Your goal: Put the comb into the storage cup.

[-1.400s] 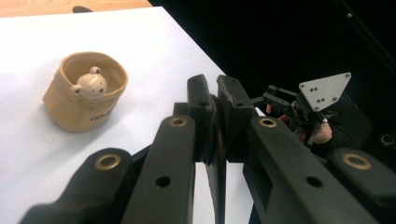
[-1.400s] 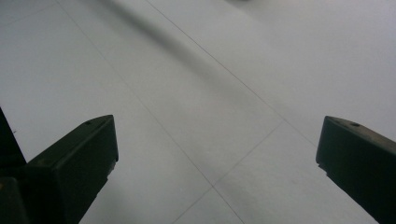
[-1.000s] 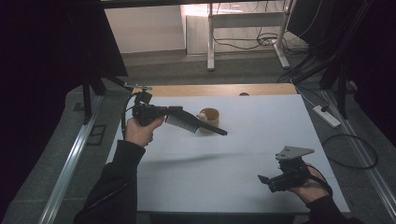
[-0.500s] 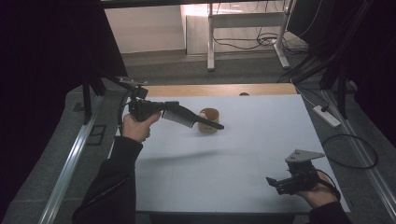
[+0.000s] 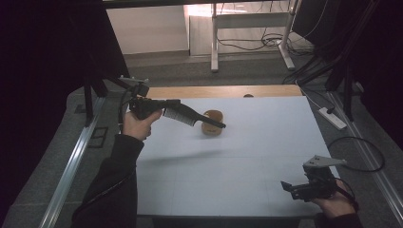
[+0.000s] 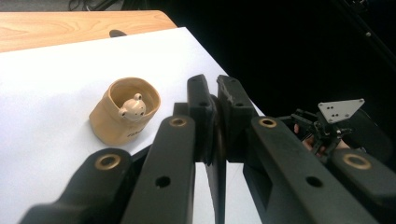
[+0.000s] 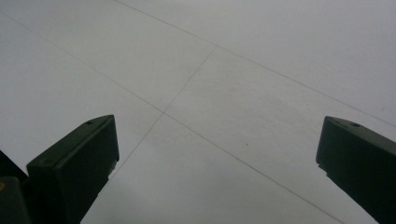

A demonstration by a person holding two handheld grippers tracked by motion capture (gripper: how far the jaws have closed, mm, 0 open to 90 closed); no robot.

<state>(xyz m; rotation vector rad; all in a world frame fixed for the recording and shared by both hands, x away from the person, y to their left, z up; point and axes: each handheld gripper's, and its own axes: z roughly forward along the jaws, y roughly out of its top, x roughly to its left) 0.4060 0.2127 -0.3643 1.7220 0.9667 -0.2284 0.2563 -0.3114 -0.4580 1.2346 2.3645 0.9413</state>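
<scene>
Jaws of the right gripper (image 5: 291, 188) stand wide over the bare white table (image 5: 247, 161); farther off, the left gripper (image 6: 215, 100), pinched shut on nothing, hovers near the tan cup (image 5: 212, 122). Approach step, I judge; next it must open

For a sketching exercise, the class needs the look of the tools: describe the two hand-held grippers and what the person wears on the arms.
Both are black. The left hand-held gripper has a pistol-like body, a pale patch along its side, long bars with brass-coloured rivets and a trailing cable. The right hand-held gripper carries a grey three-cornered plate on top and flat, blocky black jaws. The sleeves are dark and long.
</scene>
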